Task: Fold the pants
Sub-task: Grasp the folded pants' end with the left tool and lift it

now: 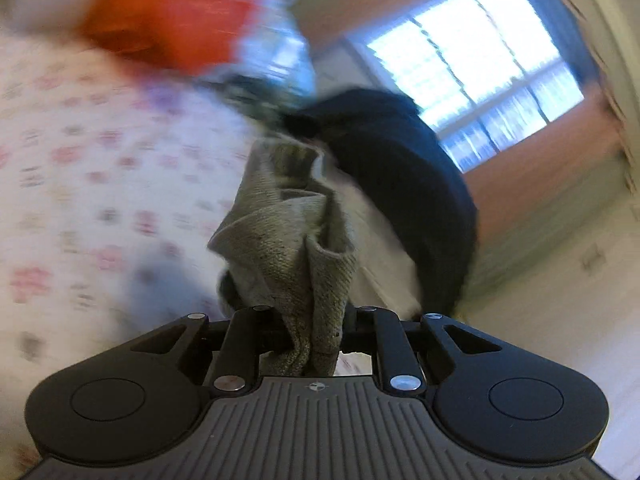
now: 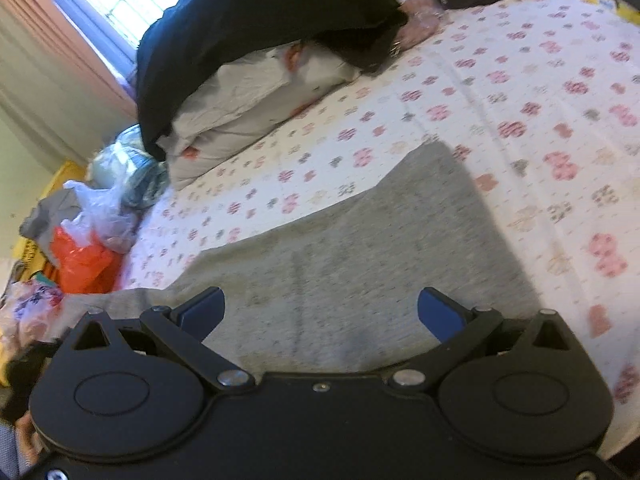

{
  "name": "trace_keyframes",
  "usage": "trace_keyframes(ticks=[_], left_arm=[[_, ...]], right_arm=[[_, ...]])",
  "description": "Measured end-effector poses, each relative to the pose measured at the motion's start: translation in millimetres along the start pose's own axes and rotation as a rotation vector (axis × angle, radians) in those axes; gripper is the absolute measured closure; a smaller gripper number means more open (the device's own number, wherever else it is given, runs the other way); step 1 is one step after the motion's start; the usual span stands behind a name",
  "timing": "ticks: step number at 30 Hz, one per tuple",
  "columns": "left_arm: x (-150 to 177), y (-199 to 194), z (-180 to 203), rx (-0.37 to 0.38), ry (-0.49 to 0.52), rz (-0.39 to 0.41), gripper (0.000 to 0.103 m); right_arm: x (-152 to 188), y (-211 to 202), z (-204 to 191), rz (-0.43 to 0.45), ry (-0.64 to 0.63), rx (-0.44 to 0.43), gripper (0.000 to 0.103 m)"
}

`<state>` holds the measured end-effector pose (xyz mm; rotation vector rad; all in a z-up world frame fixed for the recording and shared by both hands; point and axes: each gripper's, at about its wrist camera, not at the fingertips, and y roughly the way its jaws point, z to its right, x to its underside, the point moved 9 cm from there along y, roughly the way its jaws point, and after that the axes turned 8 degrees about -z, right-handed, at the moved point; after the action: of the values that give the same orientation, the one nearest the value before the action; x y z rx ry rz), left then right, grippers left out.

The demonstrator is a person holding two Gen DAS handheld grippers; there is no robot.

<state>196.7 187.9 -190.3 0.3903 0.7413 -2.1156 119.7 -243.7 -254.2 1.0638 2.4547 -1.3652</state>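
We are mid-fold: our left gripper [image 1: 312,320] clamps a bunch of the pants [image 2: 360,248], which lie on the bed [image 2: 520,80]; our right gripper [image 2: 320,312] hovers open above them. Next, carry the held end across.

Nothing readable in either of my views, honestly. No words, brands or numbers on anything. The closest thing to a sign is a tiny round crosshair-type mark [image 1: 316,387] stamped on the ribbed grey top of my left claw's body, and it carries no letters I can make out.
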Motion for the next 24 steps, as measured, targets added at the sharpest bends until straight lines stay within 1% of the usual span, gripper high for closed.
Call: trace_keyframes(ticks=[1, 3, 6, 9, 12, 16, 19, 21, 22, 23, 24], left_arm=[[8.6, 5.5, 21.0, 0.011, 0.048, -0.019, 0.085], [25.9, 17.1, 53.1, 0.027, 0.110, -0.046, 0.085], [60.3, 35.1, 97.9, 0.069, 0.187, -0.077, 0.085], [104.1, 60.6, 140.7, 0.098, 0.298, -0.126, 0.085], [149.6, 87.6, 170.2, 0.117, 0.380, -0.197, 0.085], [208.8, 119.0, 198.5, 0.134, 0.479, -0.291, 0.085], [239.0, 134.9, 211.2, 0.132, 0.534, -0.325, 0.084], [257.9, 149.4, 217.9, 0.097, 0.580, -0.341, 0.082], [269.2, 158.1, 215.6, 0.063, 0.629, -0.355, 0.081], [282.7, 168.3, 210.7, 0.036, 0.676, -0.389, 0.074], [300.6, 177.1, 203.8, 0.013, 0.713, -0.445, 0.066]], right_arm=[[-3.1, -3.2, 2.7, 0.003, 0.005, 0.009, 0.000], [-12.4, -12.2, 11.1, 0.020, 0.033, 0.015, 0.000], [-25.8, -27.1, 28.6, 0.048, 0.102, 0.012, 0.000], [-34.4, -43.3, 45.3, 0.085, 0.163, 0.007, 0.000], [-39.0, -55.6, 57.5, 0.107, 0.181, 0.029, 0.000], [-41.7, -70.9, 73.4, 0.136, 0.178, 0.060, 0.000], [-43.4, -79.5, 87.3, 0.154, 0.189, 0.080, 0.000], [-44.6, -83.8, 95.5, 0.164, 0.197, 0.090, 0.000], [-45.1, -85.8, 99.3, 0.170, 0.202, 0.092, 0.000], [-45.3, -87.9, 103.1, 0.176, 0.206, 0.093, 0.000], [-45.8, -89.1, 106.5, 0.180, 0.210, 0.095, 0.000]])
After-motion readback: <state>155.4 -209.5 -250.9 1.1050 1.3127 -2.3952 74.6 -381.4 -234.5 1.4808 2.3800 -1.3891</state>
